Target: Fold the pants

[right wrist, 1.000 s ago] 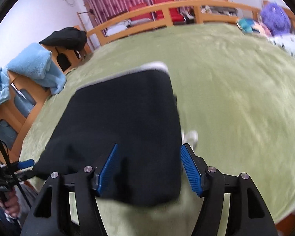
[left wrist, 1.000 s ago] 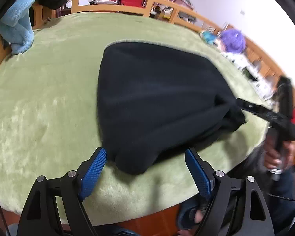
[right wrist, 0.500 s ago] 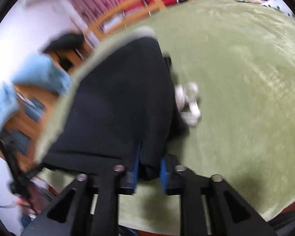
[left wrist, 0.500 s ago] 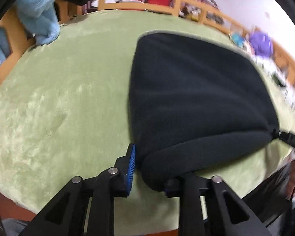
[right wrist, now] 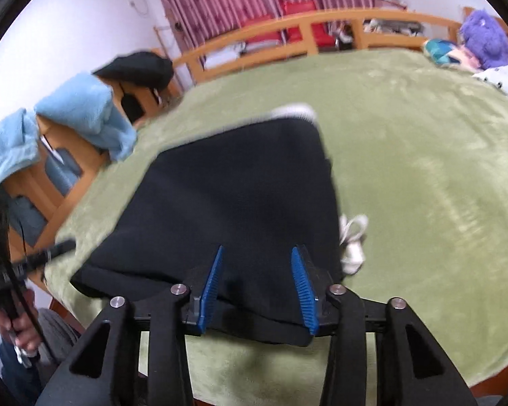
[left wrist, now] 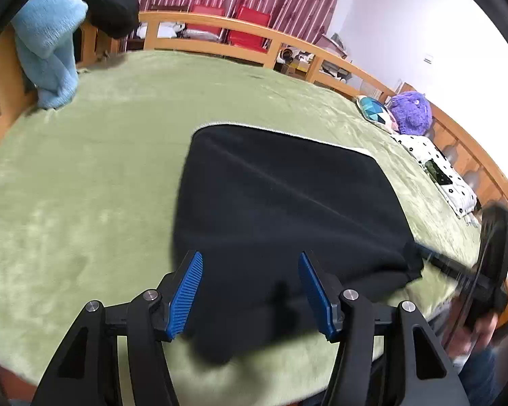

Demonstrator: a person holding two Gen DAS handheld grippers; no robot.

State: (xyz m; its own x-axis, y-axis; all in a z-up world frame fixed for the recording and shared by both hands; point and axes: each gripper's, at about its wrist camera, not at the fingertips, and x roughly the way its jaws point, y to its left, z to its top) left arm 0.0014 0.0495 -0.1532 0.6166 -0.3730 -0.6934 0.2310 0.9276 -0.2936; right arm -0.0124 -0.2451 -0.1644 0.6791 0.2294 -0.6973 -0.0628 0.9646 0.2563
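Black pants [left wrist: 288,209] lie folded flat on the green blanket [left wrist: 84,186], with a pale waistband edge at the far side. My left gripper [left wrist: 250,287] is open, its blue pads straddling the near left corner of the pants. In the right wrist view the pants [right wrist: 233,203] lie ahead and my right gripper [right wrist: 257,287] is open over their near edge. A white drawstring [right wrist: 354,237] sticks out at the pants' right side. The right gripper [left wrist: 457,270] shows blurred in the left wrist view at the pants' right corner.
A wooden rail [left wrist: 254,34] rings the bed. Light blue towels [left wrist: 47,54] and a black garment [left wrist: 108,6] hang at the left. A purple plush toy [left wrist: 411,113] and patterned cloth [left wrist: 437,176] lie at the right edge. Red chairs [right wrist: 301,17] stand behind.
Both grippers were shut on the pants' near edge half a second ago; now both have opened and let the pants go, and the fabric lies flat.
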